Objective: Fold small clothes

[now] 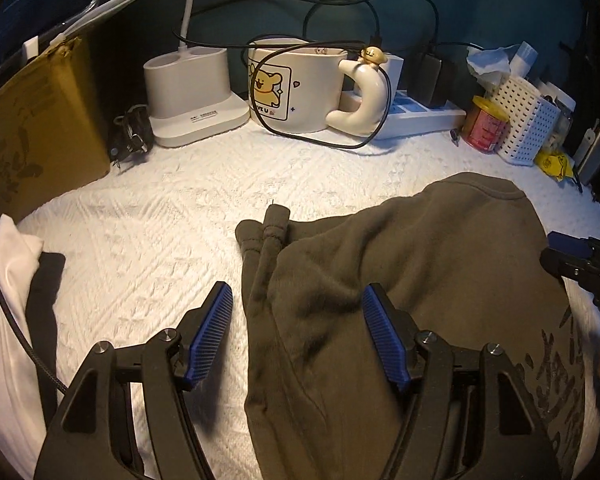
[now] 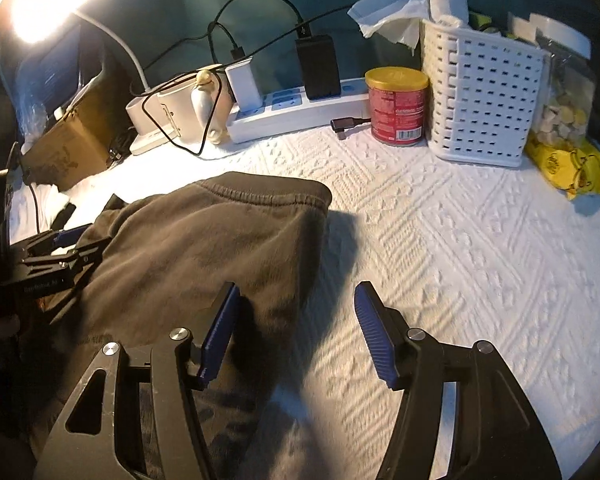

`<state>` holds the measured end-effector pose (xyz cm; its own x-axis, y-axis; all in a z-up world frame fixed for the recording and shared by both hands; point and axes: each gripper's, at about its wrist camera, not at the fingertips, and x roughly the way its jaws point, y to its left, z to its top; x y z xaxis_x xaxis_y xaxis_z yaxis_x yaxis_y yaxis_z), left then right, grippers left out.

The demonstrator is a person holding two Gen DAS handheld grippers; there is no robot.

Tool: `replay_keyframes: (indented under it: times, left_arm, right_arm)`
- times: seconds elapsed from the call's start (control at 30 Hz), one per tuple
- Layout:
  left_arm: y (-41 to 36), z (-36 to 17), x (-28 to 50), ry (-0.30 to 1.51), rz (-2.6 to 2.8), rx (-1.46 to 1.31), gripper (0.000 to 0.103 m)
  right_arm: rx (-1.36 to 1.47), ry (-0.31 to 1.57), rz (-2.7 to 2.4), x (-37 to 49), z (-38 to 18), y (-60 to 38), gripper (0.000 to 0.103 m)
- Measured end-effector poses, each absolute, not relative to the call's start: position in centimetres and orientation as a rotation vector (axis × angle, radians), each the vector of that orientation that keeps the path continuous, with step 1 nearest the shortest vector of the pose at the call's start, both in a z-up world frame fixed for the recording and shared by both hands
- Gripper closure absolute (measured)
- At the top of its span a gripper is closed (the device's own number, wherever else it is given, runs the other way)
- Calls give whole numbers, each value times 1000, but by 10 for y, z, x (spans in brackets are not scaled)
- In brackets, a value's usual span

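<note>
A dark grey-brown sweatshirt (image 1: 400, 280) lies folded over on the white textured cloth (image 1: 160, 232), with a cuffed sleeve end (image 1: 274, 220) pointing away at its left edge. My left gripper (image 1: 296, 328) is open and empty, its fingers straddling the garment's left edge. My right gripper (image 2: 296, 328) is open and empty over the garment's right edge (image 2: 300, 264); it also shows at the right border of the left wrist view (image 1: 580, 264). The sweatshirt (image 2: 204, 256) fills the left half of the right wrist view, with the left gripper (image 2: 60, 252) beside it.
A white and black garment (image 1: 16, 300) lies at the left. At the back stand a cardboard box (image 1: 40, 128), a white lamp base (image 1: 192, 92), a bear mug (image 1: 296, 84), a power strip (image 2: 300, 108), a red can (image 2: 398, 106) and a white basket (image 2: 480, 104).
</note>
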<state>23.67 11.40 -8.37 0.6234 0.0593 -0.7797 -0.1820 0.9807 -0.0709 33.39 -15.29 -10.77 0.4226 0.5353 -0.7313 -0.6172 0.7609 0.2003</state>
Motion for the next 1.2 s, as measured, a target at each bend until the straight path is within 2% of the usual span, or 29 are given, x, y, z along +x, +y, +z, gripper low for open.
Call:
replay_keyframes:
  times: [0.13,0.2,0.33,0.47,0.5,0.57,0.6,0.67,0.73,0.77,0.87,1.2]
  left_arm:
    - [115,-84,238,883,134,-155,36]
    - [113,-84,238,880,117,-154,40]
    - [105,-84,238,872,60,-136,65]
    - [101,-84,240,868,40,-123,80]
    - [100,-84,240,868,38,-122,81]
    - [99,-83,240,866,32,-120,90]
    - [98,-83,240,866,31,-116,90]
    - [97,-83,240,861,29,-112,92]
    - [97,-82,238,849,29,-109,93]
    - [97,-81,237,841,29,-107,93]
    - [95,-76,232,813,30,-105,93]
    - [85,-54,214,748,23,-90,93]
  right_arm:
    - [-86,870,751,340,-111,-145,40]
    - [-83,868,767,342,-111,-139,40]
    - [-97,865,796,341,-111,-125,40]
    - [-132,859,801,337,-111,-115,40]
    - [-138,858,802,335,-111,-114,40]
    - [-152,853,804,333,-111,-110,42]
    - [-163,851,813,331,-111,-108,47]
    - [-173,849,826,328,-111,-106,65]
    - [-180,839,838,324,-110,-103,78]
    - [-186,831,839,322,-109,-103,81]
    - [-181,813,837,318,-105,-105,84]
    - [-184,726,835,296,-73,-116,85]
